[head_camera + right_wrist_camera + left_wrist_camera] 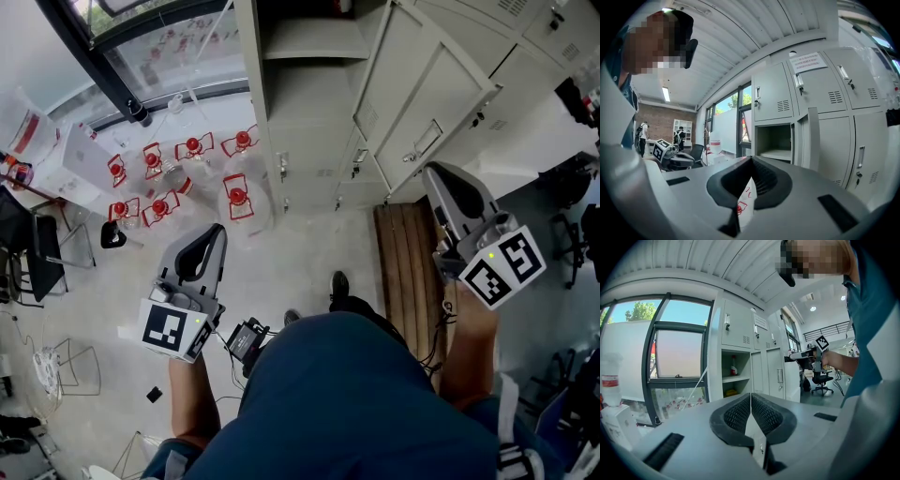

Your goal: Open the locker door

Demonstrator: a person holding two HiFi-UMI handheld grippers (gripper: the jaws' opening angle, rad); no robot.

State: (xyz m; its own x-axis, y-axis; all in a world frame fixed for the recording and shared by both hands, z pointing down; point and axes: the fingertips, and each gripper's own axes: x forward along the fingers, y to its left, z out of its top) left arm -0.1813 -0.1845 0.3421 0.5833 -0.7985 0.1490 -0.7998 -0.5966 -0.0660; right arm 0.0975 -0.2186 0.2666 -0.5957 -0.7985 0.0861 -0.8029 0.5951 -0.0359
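Note:
The grey locker bank (309, 141) fills the top of the head view. One locker door (422, 103) stands swung out, and the compartment (309, 42) beside it is open with a bare shelf. My right gripper (434, 172) is shut with nothing in it, its tips just below that door's handle (422, 142). In the right gripper view the shut jaws (752, 160) point at the open compartment (774, 140), with the door's edge (812, 140) to their right. My left gripper (214, 231) hangs lower left, away from the lockers, shut and empty (751, 395).
Several water jugs with red caps (236, 194) stand on the floor left of the lockers, by white boxes (75, 155). A wooden board (408, 253) lies in front of the lockers. A black chair (28, 258) is at far left. An office chair (821, 379) stands beyond.

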